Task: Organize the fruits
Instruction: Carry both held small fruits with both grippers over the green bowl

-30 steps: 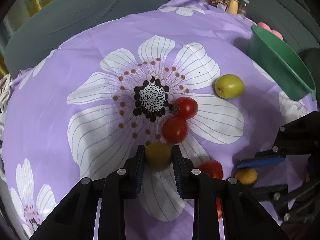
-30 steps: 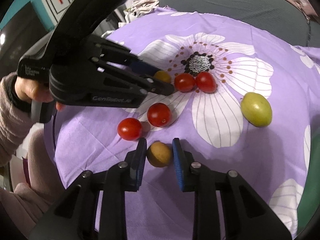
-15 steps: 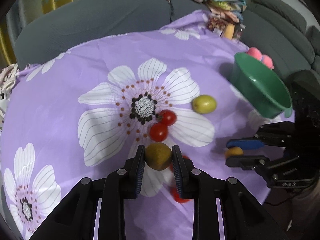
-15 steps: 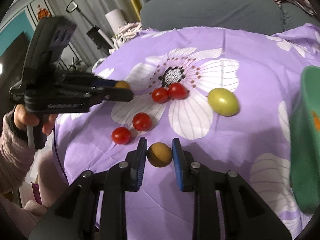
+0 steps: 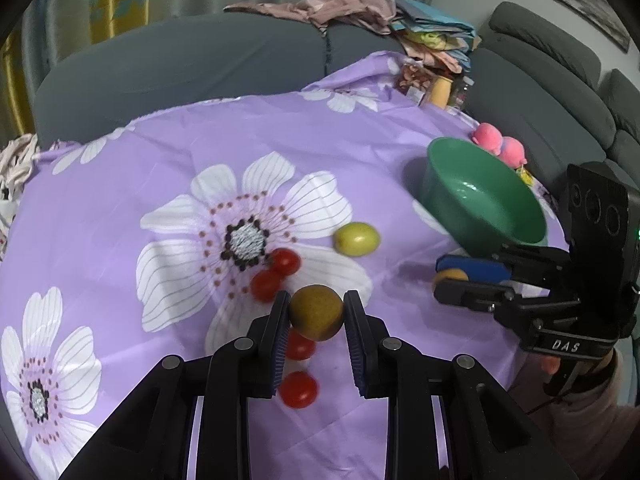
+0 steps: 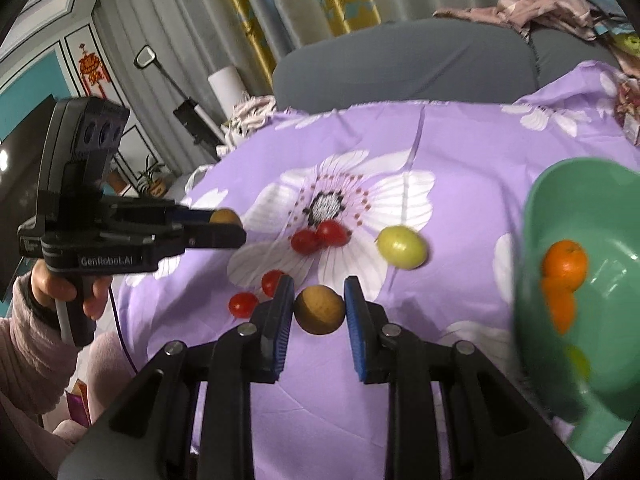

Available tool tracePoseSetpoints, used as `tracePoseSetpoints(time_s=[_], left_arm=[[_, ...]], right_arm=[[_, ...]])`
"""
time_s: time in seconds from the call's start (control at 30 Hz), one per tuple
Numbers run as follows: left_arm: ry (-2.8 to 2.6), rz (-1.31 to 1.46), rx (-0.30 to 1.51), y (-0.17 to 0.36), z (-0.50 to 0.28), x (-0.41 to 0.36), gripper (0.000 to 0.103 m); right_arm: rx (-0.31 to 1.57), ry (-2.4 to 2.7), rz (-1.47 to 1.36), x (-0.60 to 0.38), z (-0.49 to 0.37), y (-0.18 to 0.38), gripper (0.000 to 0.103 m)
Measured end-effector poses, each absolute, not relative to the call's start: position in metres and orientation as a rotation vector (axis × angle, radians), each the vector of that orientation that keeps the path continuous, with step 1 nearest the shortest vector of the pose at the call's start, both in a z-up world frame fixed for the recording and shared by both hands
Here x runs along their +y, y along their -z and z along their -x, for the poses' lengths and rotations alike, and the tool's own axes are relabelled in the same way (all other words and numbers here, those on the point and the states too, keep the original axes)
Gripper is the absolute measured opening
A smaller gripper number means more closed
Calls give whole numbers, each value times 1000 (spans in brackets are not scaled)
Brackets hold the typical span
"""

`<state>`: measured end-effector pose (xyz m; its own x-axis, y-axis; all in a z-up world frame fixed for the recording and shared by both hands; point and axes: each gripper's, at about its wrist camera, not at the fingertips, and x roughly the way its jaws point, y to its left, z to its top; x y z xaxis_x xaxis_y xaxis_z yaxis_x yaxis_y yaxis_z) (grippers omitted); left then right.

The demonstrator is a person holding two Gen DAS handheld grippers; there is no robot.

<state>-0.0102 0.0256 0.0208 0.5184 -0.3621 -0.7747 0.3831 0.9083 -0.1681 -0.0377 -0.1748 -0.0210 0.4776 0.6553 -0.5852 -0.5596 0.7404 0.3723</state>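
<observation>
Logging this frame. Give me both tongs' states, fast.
Left tongs: shut on a brown fruit.
Right tongs: shut on another brown fruit.

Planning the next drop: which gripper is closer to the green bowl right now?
Right. The right gripper, holding a small brown fruit, sits just beside the green bowl; the left gripper is farther back over the tomatoes.
</observation>
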Motion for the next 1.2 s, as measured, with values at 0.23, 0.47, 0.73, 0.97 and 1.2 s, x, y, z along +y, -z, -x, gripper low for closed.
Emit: tracePoseSetpoints(time_s=[0.23,0.47,0.73,0.97,1.2], left_arm=[[471,-26,885,-37,10,6,27],[516,-14,866,-44,5,-14,27],[572,-38,823,-61,4,-48,27],[624,-58,800,-68,-5,-80,27],[663,-81,809,-66,-15,-110,27]], right_arm=[[688,-697,-184,-201,38,1,26],[632,-646,-221,-228,40,-11,26],[598,-567,-245,-258,40,-18,26],[588,-502,-248,-282,36,-23,26],[584,-425,-267,-309,31,-16,26]])
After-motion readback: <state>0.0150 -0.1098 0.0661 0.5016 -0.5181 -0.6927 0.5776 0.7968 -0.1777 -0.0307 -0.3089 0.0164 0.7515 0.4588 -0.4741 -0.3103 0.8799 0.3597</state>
